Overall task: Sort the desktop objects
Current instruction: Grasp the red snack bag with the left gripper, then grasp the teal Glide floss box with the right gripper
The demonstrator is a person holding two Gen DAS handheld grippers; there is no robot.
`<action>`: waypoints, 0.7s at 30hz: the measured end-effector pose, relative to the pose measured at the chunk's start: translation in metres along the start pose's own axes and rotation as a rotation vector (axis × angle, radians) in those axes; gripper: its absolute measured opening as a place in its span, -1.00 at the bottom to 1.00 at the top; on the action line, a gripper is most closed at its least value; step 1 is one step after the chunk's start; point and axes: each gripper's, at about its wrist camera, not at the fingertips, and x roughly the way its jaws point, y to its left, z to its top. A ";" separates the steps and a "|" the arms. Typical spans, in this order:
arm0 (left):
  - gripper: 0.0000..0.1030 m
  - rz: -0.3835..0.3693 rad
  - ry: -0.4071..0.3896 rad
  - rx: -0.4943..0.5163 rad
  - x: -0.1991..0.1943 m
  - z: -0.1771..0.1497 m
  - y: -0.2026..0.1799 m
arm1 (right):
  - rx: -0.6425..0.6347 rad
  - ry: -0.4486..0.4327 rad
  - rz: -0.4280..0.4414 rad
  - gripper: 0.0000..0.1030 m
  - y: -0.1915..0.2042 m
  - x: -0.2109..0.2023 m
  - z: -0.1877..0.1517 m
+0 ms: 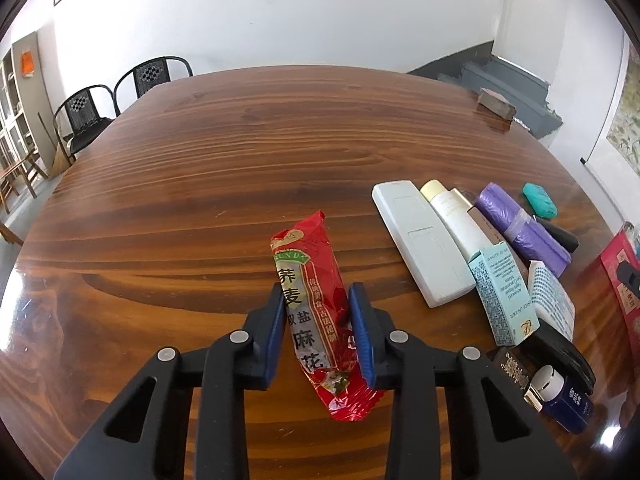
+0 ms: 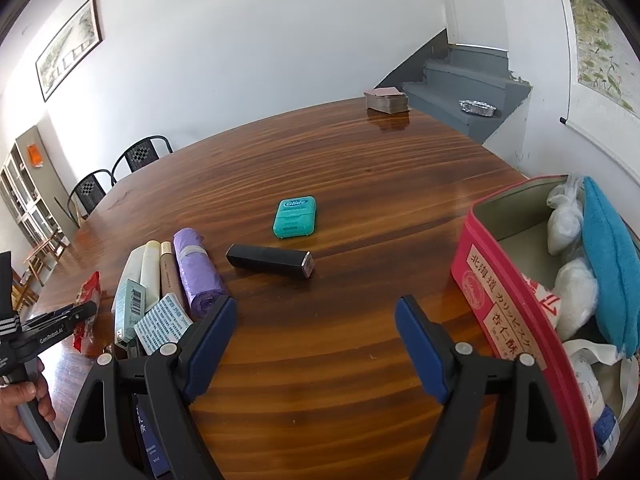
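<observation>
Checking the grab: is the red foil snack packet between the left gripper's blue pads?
Yes, the red foil snack packet sits between the left gripper's pads.

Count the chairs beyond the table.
2. One black chair stands at the table's far left corner; the second chair is just right of it. Others may be hidden.

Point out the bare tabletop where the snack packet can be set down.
Widest free patch: far from the red snack packet in the left gripper, up to the card deck. Another lies before the open right gripper, between black tube and red tin. Crowded: the row from white remote to purple bag roll.
</observation>
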 end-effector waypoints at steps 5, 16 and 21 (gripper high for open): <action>-0.35 -0.016 -0.032 -0.014 -0.012 0.004 0.004 | -0.037 -0.006 0.027 0.63 0.006 0.005 0.006; -0.34 -0.072 -0.036 -0.024 -0.022 0.004 -0.002 | -0.095 0.047 0.077 0.63 0.012 0.051 0.041; -0.34 -0.080 -0.035 -0.021 -0.024 0.003 -0.003 | -0.063 0.060 0.024 0.63 0.011 0.074 0.057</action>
